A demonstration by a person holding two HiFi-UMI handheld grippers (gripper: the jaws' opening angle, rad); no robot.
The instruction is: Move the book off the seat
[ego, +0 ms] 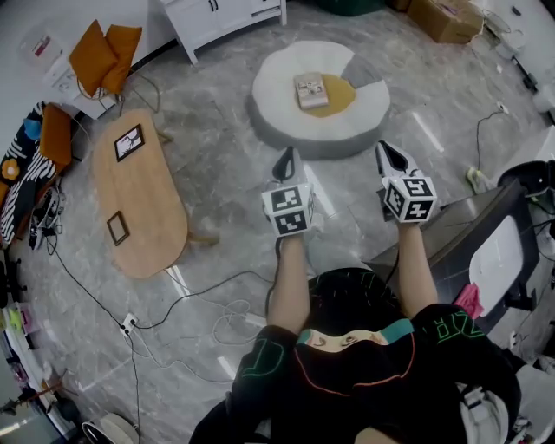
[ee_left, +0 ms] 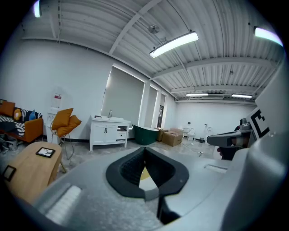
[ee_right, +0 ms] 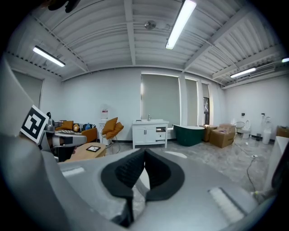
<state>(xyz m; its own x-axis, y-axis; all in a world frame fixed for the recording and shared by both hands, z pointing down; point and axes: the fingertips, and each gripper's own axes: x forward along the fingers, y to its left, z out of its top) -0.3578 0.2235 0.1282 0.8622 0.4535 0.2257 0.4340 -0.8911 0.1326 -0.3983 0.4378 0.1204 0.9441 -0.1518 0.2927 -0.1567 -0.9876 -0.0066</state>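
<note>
A small beige book lies on the mustard cushion of a round white seat ahead on the floor. My left gripper hovers short of the seat's near rim, jaws shut and empty. My right gripper hangs level with it, off the seat's near right edge, also shut and empty. In the left gripper view the shut jaws show a sliver of the yellow cushion below their tips, and the right gripper shows at the right. The right gripper view has its jaws closed tip to tip.
A long wooden table with a framed picture stands at the left. A white cabinet and an orange chair are at the back. Cables trail over the marble floor. A grey machine stands at the right.
</note>
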